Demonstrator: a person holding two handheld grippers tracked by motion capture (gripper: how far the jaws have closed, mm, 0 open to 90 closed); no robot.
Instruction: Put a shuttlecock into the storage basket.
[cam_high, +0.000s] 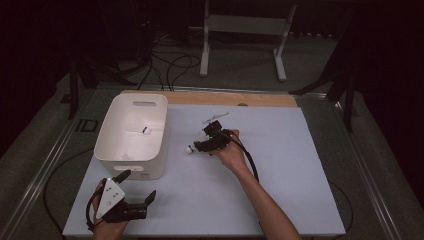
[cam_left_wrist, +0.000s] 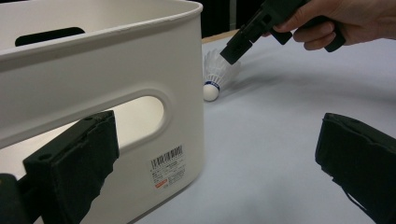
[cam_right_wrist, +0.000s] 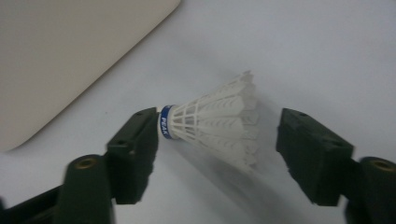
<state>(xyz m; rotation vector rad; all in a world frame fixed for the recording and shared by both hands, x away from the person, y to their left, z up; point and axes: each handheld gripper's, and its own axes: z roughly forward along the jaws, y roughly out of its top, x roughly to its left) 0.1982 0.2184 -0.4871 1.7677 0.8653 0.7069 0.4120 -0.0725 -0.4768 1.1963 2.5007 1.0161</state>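
The right claw, jaws open, straddles the white feathered shuttlecock lying on the pale table: the grasping step. Next it must close, lift, and carry to the white plastic bin. The left claw rests open.

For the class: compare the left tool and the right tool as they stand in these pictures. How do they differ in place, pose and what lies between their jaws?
The left tool sits near the table's front edge beside the white bin; the right tool is out at mid-table. The left tool's jaws stand wide with nothing between them; the right tool's jaws flank a shuttlecock, one jaw at its cork end, the other still apart from the feathers. Both are black, hand-held and open.
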